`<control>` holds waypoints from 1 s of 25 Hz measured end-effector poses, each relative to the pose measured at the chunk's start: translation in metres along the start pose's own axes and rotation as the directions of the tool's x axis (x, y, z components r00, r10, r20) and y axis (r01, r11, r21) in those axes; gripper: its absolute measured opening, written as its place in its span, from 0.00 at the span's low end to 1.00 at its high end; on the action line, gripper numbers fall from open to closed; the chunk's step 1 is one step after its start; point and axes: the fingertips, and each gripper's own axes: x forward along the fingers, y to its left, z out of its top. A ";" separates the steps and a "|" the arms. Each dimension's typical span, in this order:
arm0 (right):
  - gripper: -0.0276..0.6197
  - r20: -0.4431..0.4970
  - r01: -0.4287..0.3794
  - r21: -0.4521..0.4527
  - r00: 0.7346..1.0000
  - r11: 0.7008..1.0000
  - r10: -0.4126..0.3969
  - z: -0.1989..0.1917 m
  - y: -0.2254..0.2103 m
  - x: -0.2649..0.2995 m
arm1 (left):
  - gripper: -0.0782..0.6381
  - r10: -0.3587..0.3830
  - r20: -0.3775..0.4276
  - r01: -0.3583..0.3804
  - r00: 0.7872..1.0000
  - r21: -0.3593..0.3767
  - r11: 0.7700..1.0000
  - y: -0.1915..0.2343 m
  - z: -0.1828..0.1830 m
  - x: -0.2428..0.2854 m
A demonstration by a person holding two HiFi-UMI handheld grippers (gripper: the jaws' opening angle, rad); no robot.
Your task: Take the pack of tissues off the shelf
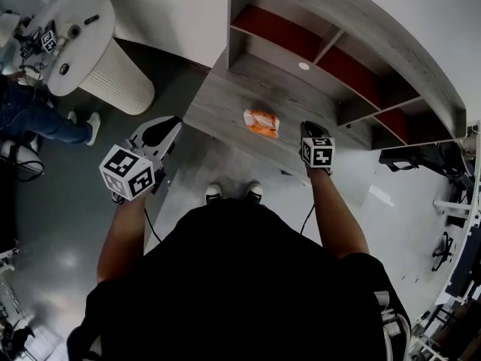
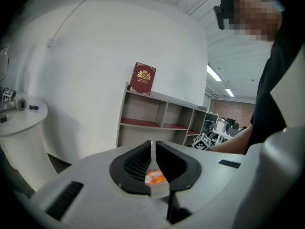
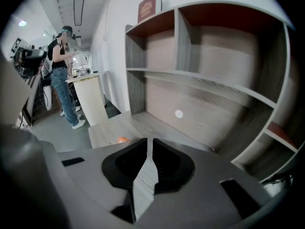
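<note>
The orange-and-white soft pack of tissues lies on the grey wood-grain lower shelf ledge, near and left of the right gripper, the left gripper being farther off; both grippers' jaws are pressed almost together, empty.

Office-like lab: cluttered desks, ceiling strip lights, wooden shelving unit.

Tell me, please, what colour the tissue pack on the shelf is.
Orange with white patches; the tissue pack shows best in the head view.
</note>
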 end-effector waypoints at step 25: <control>0.07 0.274 0.141 0.104 0.948 0.985 -0.164 0.052 -0.024 -0.166 | 0.17 -0.246 -0.026 0.247 0.969 0.080 0.966 -0.049 0.022 0.067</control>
